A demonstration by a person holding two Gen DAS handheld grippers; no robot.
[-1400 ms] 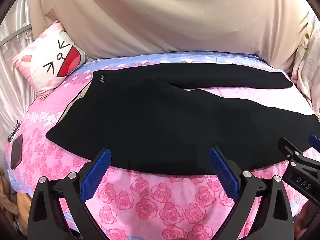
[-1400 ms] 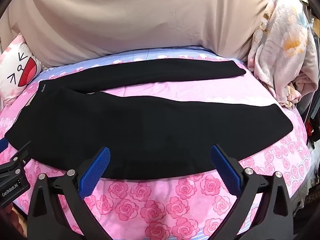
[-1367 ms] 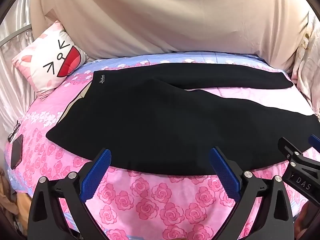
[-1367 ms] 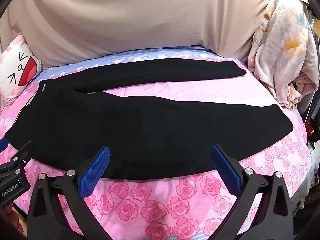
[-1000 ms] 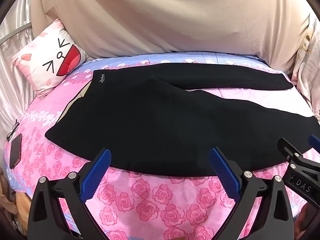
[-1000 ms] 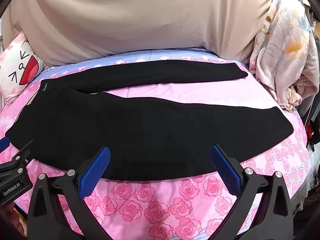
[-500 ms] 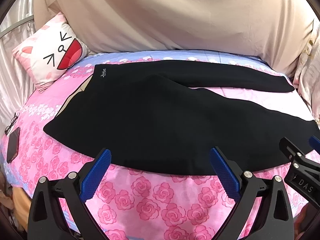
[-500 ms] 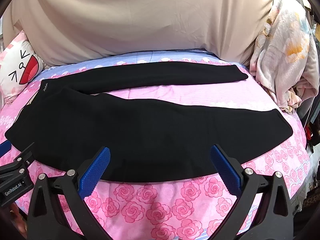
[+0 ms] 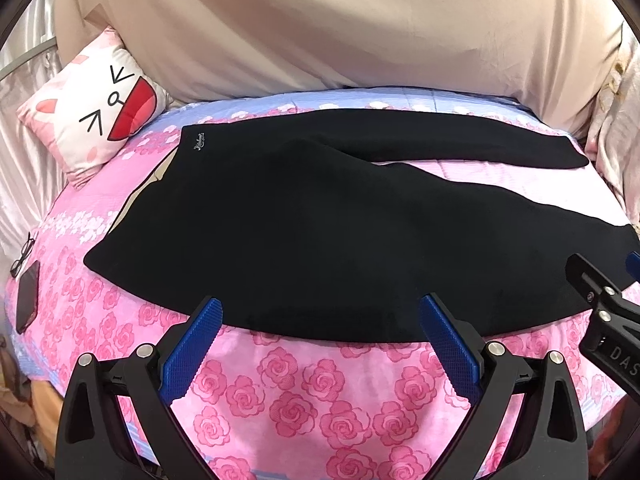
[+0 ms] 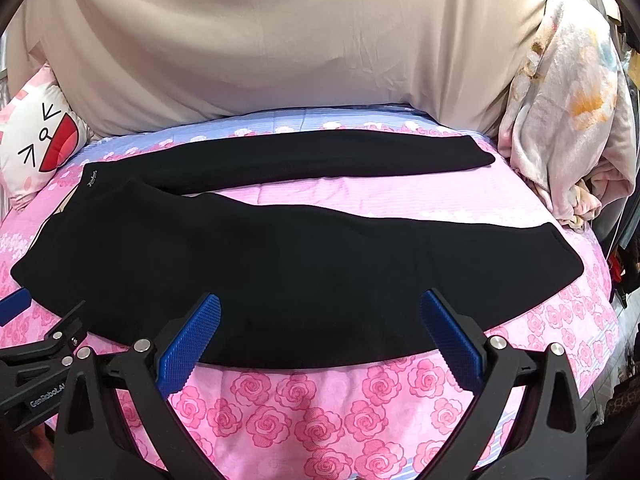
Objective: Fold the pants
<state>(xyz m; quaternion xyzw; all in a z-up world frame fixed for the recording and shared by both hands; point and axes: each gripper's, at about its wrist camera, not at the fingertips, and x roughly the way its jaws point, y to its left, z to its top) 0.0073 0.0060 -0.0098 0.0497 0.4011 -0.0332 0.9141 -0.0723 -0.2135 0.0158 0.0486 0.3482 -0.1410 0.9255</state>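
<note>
Black pants [image 9: 304, 224] [image 10: 280, 256] lie spread flat on a pink rose-print bed [image 9: 288, 396] [image 10: 304, 404], waistband to the left, the two legs splayed apart toward the right. My left gripper [image 9: 320, 312] hovers open just short of the near edge of the seat and near leg, nothing between its blue pads. Further right along the same near edge, my right gripper [image 10: 320, 308] is open too and holds nothing. Each gripper's black body shows at the side edge of the other's view.
A cat-face pillow [image 9: 96, 116] rests at the back left. Beige fabric [image 9: 320, 24] drapes behind the bed. A floral blanket [image 10: 568, 112] is heaped at the right. Glasses [image 9: 22, 260] and a dark phone [image 9: 27, 300] lie near the bed's left edge.
Both grippers have edged slightly forward and higher over the bed; the pants sit a little lower in view. Both stay open and the pants have not moved.
</note>
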